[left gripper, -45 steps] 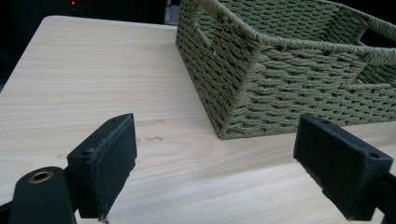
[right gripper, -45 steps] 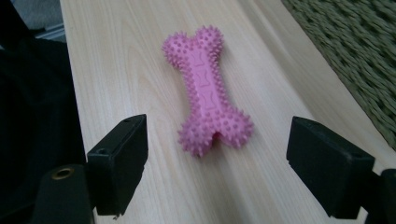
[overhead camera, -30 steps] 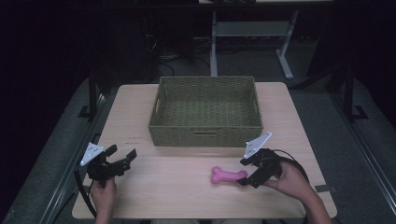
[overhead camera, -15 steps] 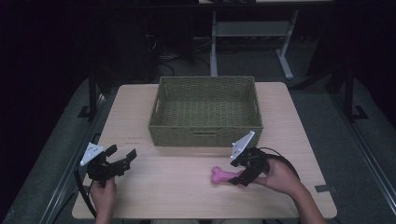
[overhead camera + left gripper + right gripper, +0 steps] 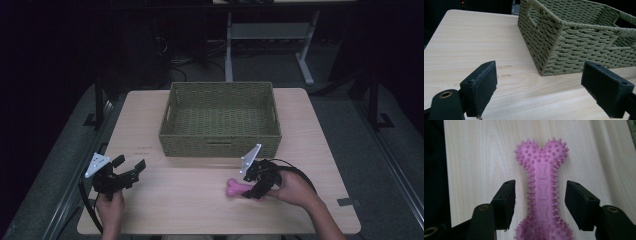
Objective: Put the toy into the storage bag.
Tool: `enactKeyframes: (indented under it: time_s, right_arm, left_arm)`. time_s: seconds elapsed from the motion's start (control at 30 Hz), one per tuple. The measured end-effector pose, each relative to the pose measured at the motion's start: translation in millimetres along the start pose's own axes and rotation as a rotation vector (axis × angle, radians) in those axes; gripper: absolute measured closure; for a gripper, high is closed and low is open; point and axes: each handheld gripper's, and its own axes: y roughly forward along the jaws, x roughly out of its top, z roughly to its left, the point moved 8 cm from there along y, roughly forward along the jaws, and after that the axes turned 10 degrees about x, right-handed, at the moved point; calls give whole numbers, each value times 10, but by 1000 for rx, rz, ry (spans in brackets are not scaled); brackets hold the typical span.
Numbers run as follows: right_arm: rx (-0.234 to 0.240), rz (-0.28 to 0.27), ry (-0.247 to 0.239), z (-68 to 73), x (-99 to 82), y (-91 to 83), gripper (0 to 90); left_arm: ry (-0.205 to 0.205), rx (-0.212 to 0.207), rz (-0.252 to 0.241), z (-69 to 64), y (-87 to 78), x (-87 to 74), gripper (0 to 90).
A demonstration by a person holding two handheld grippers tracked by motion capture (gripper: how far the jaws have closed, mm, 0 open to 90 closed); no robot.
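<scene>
Pink and covered in small rubbery spikes, the bone-shaped chew toy [image 5: 239, 188] lies flat on the pale wooden table [image 5: 200, 210], in front of the woven basket [image 5: 220, 145] and toward the person's right. In the right gripper view the toy [image 5: 541, 195] runs straight up the middle, its two-lobed far end pointing away and three small bone outlines pressed into its shaft.

The right tongs [image 5: 253, 191] sit low over the toy, held in the right hand [image 5: 292, 189]. Their jaws have just been closing, with the toy's shaft between them; a strip of bare table shows on each side of the shaft, so the pads [image 5: 505, 198] flank it without pressing on it. The grey three-cornered plate [image 5: 250, 158] on top tilts toward the basket, and the black cable [image 5: 295, 172] loops back over the hand.

The left tongs [image 5: 131, 169] are held by the left hand [image 5: 111, 205] near the table's left front corner, well apart from the toy, with jaws spread wide and nothing between them. In the left gripper view the two black pads [image 5: 482, 85] frame bare wood, and the olive-green basket [image 5: 574, 45] stands beyond them, its near corner and a handle slot facing the camera.
</scene>
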Motion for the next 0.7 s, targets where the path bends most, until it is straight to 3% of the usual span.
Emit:
enactKeyframes:
  time_s: [0.47,0.7]
  right_arm:
    - [-8,64,-11,-57,-26,118,528]
    - [-10,82,-18,-63,-27,149,534]
  left_arm:
    - [-5,-3,1,8,1,-2,128]
    - [-6,-3,2,4,-4,0,128]
